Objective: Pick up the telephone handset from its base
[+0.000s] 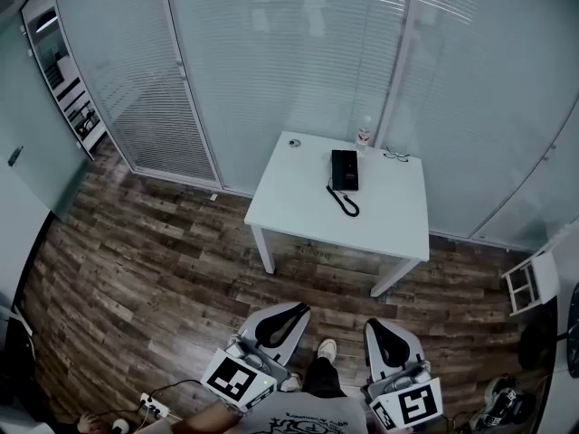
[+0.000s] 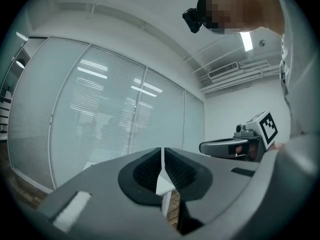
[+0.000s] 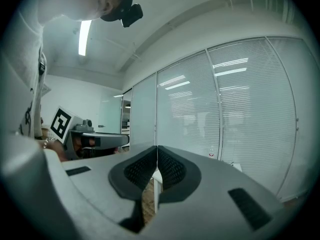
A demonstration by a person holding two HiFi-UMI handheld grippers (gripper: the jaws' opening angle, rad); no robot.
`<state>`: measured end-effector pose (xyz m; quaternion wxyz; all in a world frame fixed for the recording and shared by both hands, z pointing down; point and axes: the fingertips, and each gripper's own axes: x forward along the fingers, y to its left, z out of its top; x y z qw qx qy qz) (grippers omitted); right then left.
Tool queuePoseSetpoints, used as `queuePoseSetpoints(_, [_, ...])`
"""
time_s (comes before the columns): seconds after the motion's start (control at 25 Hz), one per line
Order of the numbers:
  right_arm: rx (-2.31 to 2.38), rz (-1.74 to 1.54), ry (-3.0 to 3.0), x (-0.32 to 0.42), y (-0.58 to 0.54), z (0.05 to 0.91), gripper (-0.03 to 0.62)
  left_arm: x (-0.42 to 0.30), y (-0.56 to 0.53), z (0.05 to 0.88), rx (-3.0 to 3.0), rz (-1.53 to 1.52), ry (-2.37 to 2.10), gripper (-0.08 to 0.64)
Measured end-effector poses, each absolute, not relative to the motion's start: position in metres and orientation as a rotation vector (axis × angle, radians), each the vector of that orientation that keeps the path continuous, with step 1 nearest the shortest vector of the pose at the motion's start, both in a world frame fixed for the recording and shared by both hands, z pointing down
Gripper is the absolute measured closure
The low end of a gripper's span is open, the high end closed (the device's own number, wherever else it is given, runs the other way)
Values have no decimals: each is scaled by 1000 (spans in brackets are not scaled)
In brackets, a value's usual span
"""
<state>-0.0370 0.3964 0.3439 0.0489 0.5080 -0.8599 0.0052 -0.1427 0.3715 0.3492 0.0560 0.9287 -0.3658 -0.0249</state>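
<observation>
A black telephone [image 1: 344, 169] lies on the far side of a white table [image 1: 298, 206], its handset resting on the base and a coiled cord [image 1: 344, 202] trailing toward me. Both grippers hang low in the head view, well short of the table and over the wooden floor. My left gripper [image 1: 292, 312] is shut with nothing between its pads, which the left gripper view also shows at the left gripper [image 2: 162, 152]. My right gripper [image 1: 379, 326] is likewise shut and empty, its pads meeting in the right gripper view at the right gripper [image 3: 157, 149].
A small bottle [image 1: 364, 134], a pair of glasses [image 1: 395, 156] and a small round item [image 1: 294, 142] sit near the table's far edge. Glass walls with blinds stand behind the table. A shelf unit [image 1: 68, 84] is far left, a white rack [image 1: 529, 283] right.
</observation>
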Motion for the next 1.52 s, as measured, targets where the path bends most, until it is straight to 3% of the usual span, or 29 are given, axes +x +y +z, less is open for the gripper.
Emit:
queuePoseSetpoints(1.0, [1580, 26, -2640, 113, 221, 336, 586, -4, 197, 340, 2815, -48, -1126, 540])
queuePoseSetpoints(1.52, [1550, 53, -2650, 144, 172, 349, 586, 24, 147, 354, 2772, -62, -1145, 540])
